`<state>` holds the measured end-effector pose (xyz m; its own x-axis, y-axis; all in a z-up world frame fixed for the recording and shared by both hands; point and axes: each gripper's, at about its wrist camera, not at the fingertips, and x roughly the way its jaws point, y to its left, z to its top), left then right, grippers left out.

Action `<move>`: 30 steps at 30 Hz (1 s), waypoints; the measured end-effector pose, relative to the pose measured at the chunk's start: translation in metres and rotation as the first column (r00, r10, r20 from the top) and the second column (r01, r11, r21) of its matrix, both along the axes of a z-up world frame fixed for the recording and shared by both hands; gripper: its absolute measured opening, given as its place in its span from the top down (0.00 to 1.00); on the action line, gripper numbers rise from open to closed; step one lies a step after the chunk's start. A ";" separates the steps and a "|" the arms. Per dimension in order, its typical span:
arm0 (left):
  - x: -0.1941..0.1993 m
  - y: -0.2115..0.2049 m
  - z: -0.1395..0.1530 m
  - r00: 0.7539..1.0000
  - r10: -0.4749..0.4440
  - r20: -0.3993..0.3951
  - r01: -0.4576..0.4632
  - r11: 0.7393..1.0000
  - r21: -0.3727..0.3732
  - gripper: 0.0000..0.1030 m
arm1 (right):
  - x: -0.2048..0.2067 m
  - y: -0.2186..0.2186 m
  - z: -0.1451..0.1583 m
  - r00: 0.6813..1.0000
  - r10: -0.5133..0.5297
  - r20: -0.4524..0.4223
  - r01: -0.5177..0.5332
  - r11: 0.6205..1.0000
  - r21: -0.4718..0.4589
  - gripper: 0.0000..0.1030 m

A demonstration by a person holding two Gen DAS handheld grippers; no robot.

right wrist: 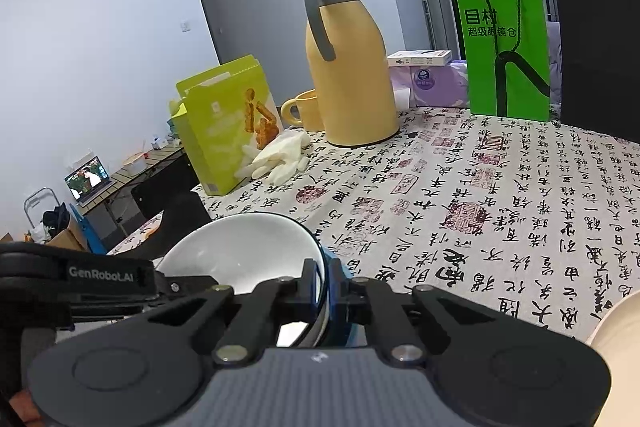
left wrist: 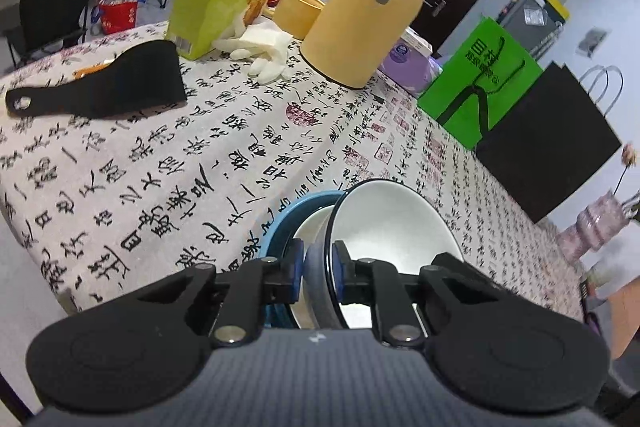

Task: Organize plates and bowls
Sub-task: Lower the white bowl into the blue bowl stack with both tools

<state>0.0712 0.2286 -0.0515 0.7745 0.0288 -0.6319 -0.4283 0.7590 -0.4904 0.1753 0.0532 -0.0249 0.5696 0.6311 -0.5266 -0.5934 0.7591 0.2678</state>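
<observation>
A white bowl (left wrist: 394,223), tilted in a blue plate (left wrist: 280,227) on the tablecloth (left wrist: 160,167), is being pinched by its rim by the left gripper (left wrist: 318,269), while the plate's rim is being clamped by the right gripper (right wrist: 322,291).

The tabletop (left wrist: 120,187) wears a cream cloth patterned with black calligraphy and dull red seal stamps. The bowl (left wrist: 392,223) is white inside with a thin dark rim — behind it sits a blue plate (left wrist: 280,223). The jug (right wrist: 352,67) is pale yellow with a grey handle, the mug (right wrist: 306,111) the same yellow. One bag (right wrist: 506,47) is bright green with black lettering, the box (right wrist: 224,135) lime green, the gloves (right wrist: 276,157) off-white — both grippers black with blue pads (left wrist: 297,267).
</observation>
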 end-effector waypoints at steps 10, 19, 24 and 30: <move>-0.013 0.007 -0.007 0.993 0.087 0.078 -0.078 0.990 -0.118 0.82 | -0.001 0.000 -0.001 1.000 -0.009 -0.011 0.009 1.000 0.013 0.95; -0.013 -0.026 0.009 0.987 0.140 0.074 -0.149 0.979 0.139 0.88 | -0.001 0.002 -0.003 1.000 -0.025 -0.017 0.025 1.000 0.006 0.94; -0.012 -0.025 0.009 0.989 0.135 0.065 -0.144 0.975 0.168 0.90 | -0.002 0.003 -0.003 1.000 -0.026 -0.009 0.026 1.000 0.005 0.93; -0.011 -0.024 0.008 0.989 0.132 0.064 -0.141 0.976 0.168 0.90 | -0.003 0.008 -0.002 1.000 -0.018 0.007 0.018 1.000 -0.026 0.93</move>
